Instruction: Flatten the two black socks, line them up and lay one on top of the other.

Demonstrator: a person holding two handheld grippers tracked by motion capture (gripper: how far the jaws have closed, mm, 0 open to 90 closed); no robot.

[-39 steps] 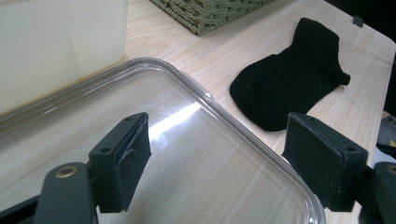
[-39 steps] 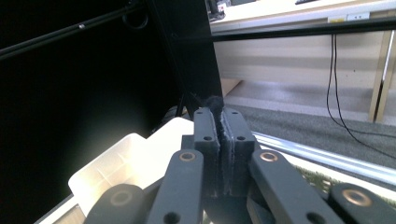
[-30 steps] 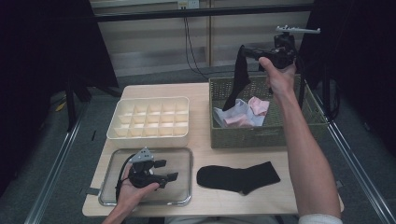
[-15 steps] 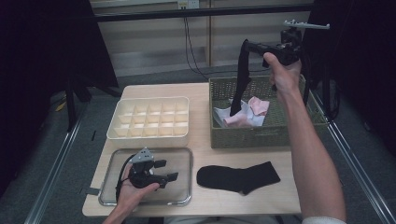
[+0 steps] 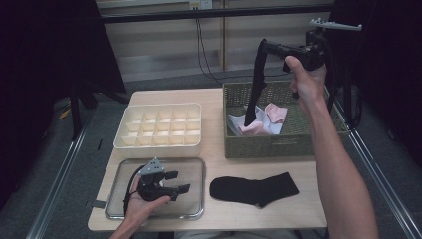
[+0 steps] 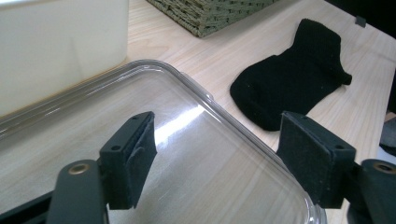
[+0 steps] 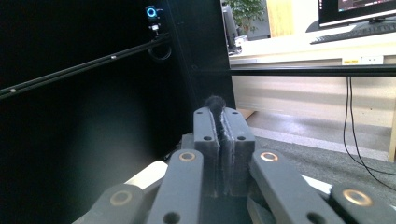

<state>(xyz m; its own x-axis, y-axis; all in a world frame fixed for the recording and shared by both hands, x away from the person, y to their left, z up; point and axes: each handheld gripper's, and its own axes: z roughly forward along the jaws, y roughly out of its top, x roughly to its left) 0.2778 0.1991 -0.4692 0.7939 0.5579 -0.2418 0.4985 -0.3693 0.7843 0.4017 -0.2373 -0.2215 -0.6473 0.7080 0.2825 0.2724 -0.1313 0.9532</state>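
Note:
High over the woven basket (image 5: 278,142), my right gripper (image 5: 263,46) is shut on the top of a black sock (image 5: 256,84). The sock hangs straight down, its toe just above the pink and white cloths (image 5: 273,113) in the basket. In the right gripper view a tuft of that sock (image 7: 215,101) pokes out between the pressed-together pads of the right gripper (image 7: 223,116). A second black sock (image 5: 254,189) lies flat on the table. My left gripper (image 5: 176,181) rests open on the clear tray (image 5: 191,167); its jaws have just been closing a little, with nothing between them (image 6: 219,158).
A cream divided box (image 5: 159,127) stands behind the tray, left of the basket. In the left gripper view the flat sock (image 6: 294,84) lies beyond the tray's rim (image 6: 187,79), with the basket corner (image 6: 210,14) and the box wall (image 6: 60,42) farther back.
My right hand has risen and drifted right, drawing the hanging sock higher out of the basket. The left hand has stayed on the tray.

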